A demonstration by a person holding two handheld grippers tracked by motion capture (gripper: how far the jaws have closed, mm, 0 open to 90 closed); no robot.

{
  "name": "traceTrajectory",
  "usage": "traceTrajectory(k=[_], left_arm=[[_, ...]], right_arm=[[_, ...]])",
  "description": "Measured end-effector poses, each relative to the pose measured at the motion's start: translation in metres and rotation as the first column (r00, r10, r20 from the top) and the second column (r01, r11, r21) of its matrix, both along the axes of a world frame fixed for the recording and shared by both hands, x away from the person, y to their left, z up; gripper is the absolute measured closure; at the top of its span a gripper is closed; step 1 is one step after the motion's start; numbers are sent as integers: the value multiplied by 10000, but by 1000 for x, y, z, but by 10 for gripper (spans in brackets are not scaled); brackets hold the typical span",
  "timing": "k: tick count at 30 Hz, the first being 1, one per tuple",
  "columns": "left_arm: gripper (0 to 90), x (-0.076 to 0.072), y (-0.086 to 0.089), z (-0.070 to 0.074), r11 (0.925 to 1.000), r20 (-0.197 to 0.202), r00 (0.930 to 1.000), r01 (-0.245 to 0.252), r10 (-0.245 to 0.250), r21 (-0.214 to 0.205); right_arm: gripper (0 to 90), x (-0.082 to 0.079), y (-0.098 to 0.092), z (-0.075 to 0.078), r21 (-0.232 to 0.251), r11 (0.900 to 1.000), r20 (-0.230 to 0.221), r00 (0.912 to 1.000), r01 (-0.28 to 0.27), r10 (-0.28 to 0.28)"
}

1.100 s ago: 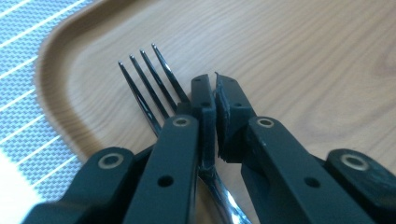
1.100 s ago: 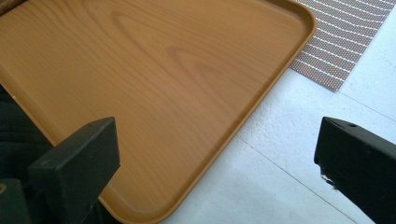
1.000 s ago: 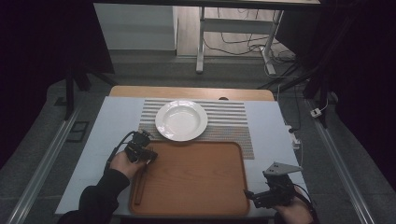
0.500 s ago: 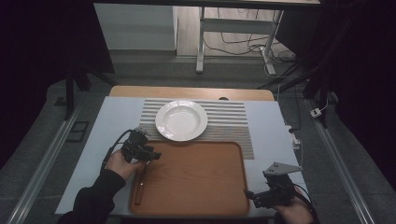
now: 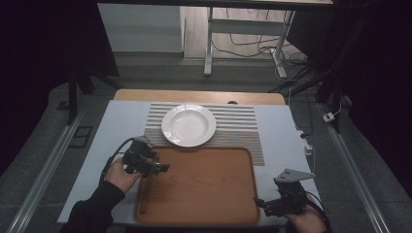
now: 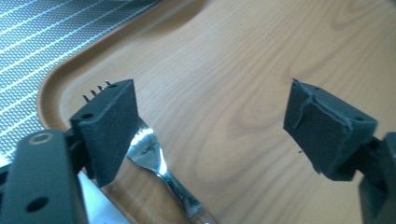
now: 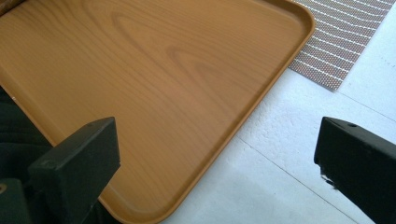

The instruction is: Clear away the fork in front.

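Our left gripper [image 6: 210,130] has just been opening its jaws, nothing between them; the fork [image 6: 156,161] lies on the tray [image 5: 204,184] along its left edge. Fork delivered; plate [image 5: 188,125] untouched. Right gripper [image 7: 219,172] waits spread.

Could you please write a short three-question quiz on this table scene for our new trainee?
1. True or false: the fork lies on the wooden tray.
2. Which thing sits on the striped mat? A) a cup B) a white plate C) a spoon
3. In a few words: how do the jaws of the left gripper stand, and is anything clamped between them?

Key
1. True: it lies by the tray's left rim, prongs pointing away from the person.
2. B.
3. They stand wide apart, having just been opening, with nothing clamped; the fork lies on the tray beside the left-hand jaw in the left gripper view.
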State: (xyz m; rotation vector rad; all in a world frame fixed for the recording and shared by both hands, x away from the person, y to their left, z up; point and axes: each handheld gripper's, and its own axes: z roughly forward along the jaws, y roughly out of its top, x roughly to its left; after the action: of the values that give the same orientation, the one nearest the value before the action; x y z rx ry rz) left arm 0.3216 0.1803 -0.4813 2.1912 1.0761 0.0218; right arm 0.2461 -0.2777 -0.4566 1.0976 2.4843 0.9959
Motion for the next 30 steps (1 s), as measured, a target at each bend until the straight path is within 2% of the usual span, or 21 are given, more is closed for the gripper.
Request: traceTrajectory(k=[8,12,23,30], left_arm=[[59,-17,5,8,9990,371,9993,18,-1,-443],[45,-27,9,12,9987,562,9984,73,-44,-502],[21,-52,22,17,9949,801,9968,49,32,-1009],[10,-66,31,18,9942,878,9960,-58,153,-1077]], right_arm=[[2,0,0,0,12,10000,12,10000,5,-5],[2,0,0,0,23,10000,23,10000,-21,21],[2,0,0,0,14,10000,36,10000,-29,29],[2,0,0,0,-3,10000,36,10000,-22,22]])
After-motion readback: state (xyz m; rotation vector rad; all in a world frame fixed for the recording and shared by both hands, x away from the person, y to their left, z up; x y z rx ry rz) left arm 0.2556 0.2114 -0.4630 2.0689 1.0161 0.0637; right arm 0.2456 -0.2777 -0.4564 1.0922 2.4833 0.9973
